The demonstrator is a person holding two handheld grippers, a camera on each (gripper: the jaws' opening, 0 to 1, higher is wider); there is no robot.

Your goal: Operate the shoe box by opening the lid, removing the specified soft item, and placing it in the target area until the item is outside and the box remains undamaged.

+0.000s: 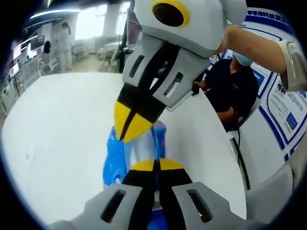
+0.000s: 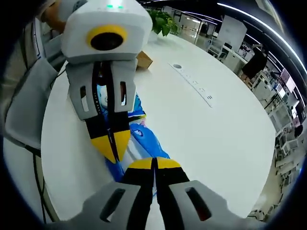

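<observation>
Pinching blue soft pack (image 1: 139, 148) over white counter (image 1: 62, 134) — left hand-held gripper (image 1: 156, 165) and right hand-held gripper (image 2: 154, 164) both clamped; tearing risk if pulled apart.

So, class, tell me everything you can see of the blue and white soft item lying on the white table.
The blue and white soft item looks like a glossy printed plastic pack, lying flat on the round white table. The left gripper and right gripper, both with yellow-tipped jaws shut, meet over it from opposite ends; whether they pinch it can't be told. Its print is unreadable.
</observation>
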